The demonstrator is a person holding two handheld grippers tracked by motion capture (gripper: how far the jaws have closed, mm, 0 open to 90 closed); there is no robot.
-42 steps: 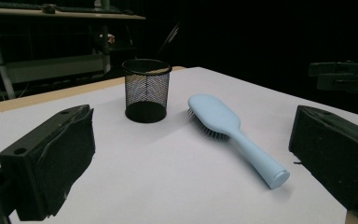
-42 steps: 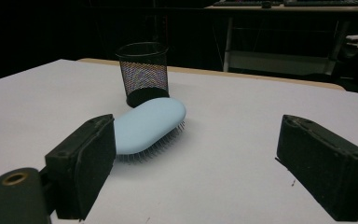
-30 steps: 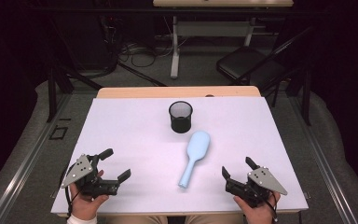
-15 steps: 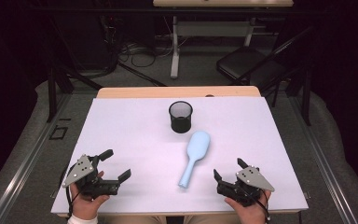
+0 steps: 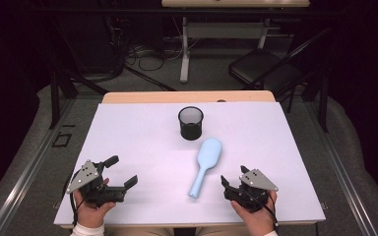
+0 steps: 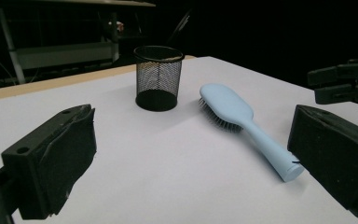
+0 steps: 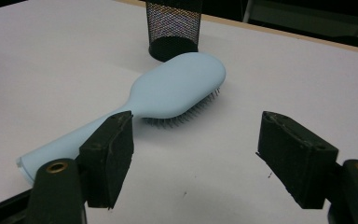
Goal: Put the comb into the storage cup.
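Observation:
A light blue hairbrush (image 5: 205, 166) lies bristles down on the white table (image 5: 128, 128), its handle pointing at the near edge. Just behind its head stands a black mesh cup (image 5: 191, 123), upright. My right gripper (image 5: 233, 175) rests close to the right of the handle's end; its jaws have just been closing but stand open with nothing between them. In the right gripper view the hairbrush (image 7: 177, 86) lies ahead and left of the gap of my right gripper (image 7: 200, 158). My left gripper (image 5: 124, 169) stands open and empty at the near left, apart from the hairbrush (image 6: 233, 109).
Beyond the table's wooden far edge (image 5: 187, 96) the dark floor holds cables, a table frame and a black chair (image 5: 261, 71). The left gripper view has the mesh cup (image 6: 158, 77) at centre and the right gripper (image 6: 345, 84) at the far right.
My right gripper has slid left along the near edge towards the brush handle, and its jaws stand narrower. The left gripper, brush and cup have not moved.

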